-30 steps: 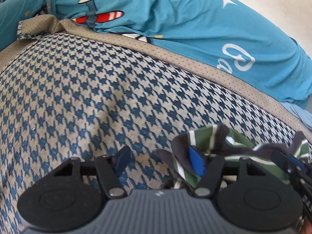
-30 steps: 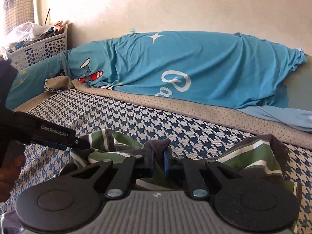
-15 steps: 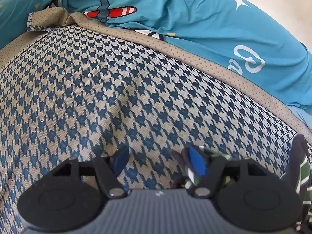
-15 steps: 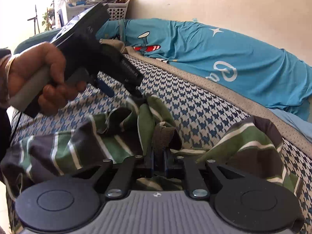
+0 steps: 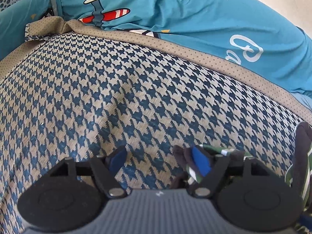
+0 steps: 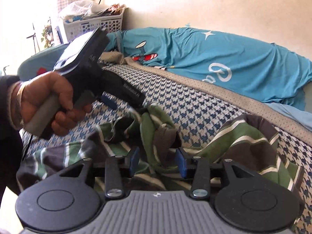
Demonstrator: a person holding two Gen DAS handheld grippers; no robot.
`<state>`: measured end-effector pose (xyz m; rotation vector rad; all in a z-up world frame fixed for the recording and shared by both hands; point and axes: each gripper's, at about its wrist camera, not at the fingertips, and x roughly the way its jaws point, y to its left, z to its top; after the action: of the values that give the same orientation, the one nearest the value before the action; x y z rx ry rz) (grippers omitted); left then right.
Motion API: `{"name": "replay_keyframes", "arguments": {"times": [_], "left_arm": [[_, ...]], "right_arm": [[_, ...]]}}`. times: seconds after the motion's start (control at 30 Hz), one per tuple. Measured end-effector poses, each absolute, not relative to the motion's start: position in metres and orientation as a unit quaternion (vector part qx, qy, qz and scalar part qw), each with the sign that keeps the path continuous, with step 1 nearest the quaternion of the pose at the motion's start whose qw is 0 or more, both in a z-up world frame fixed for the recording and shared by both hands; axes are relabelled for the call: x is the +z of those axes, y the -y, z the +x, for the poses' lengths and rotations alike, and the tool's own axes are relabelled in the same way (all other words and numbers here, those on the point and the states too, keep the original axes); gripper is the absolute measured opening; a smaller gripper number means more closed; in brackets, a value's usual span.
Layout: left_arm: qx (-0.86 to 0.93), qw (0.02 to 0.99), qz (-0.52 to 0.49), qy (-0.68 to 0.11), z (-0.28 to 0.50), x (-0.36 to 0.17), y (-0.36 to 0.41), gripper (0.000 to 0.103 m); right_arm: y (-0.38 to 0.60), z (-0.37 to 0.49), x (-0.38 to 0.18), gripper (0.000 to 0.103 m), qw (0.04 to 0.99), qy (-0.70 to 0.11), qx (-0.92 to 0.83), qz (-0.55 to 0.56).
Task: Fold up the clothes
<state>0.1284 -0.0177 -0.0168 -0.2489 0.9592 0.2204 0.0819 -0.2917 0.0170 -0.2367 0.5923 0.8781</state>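
left gripper (image 5: 159, 160): fingers spread, shirt (image 6: 243, 142) bunched at right finger | right gripper (image 6: 157, 160): fingers spread astride shirt fold | cover (image 5: 136, 89): beneath

Black tongs (image 6: 157, 160) with blue pads (image 6: 180, 162), ribbed grey body, silver screws, dark sleeve (image 6: 7, 81).

Green-striped garment (image 6: 239, 136), blue houndstooth cover (image 5: 126, 89)
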Motion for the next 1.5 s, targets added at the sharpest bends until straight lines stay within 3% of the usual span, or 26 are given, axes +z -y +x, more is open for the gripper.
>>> {"name": "replay_keyframes", "arguments": {"times": [0.4, 0.5, 0.63, 0.87, 1.07, 1.5], "left_arm": [[0.103, 0.873, -0.122, -0.460, 0.127, -0.017, 0.014, 0.075], [0.102, 0.873, -0.124, -0.460, 0.128, -0.016, 0.013, 0.073], [0.096, 0.877, -0.124, -0.454, 0.129, -0.014, 0.013, 0.052], [0.091, 0.880, -0.126, -0.448, 0.133, -0.012, 0.014, 0.038], [0.105, 0.885, -0.121, -0.436, 0.138, -0.010, 0.010, 0.033], [0.168, 0.892, -0.148, -0.394, 0.146, 0.012, -0.021, 0.033]], "right_arm": [[0.267, 0.110, 0.004, 0.041, 0.865, -0.289, 0.396, -0.111], [0.263, 0.121, 0.004, 0.020, 0.869, -0.301, 0.379, -0.103], [0.258, 0.130, 0.013, 0.015, 0.887, -0.276, 0.358, -0.096], [0.251, 0.145, 0.031, 0.013, 0.916, -0.223, 0.322, -0.084], [0.228, 0.152, 0.037, 0.013, 0.927, -0.186, 0.310, -0.102], [0.184, 0.200, 0.048, 0.013, 0.945, -0.139, 0.279, -0.096]]}}
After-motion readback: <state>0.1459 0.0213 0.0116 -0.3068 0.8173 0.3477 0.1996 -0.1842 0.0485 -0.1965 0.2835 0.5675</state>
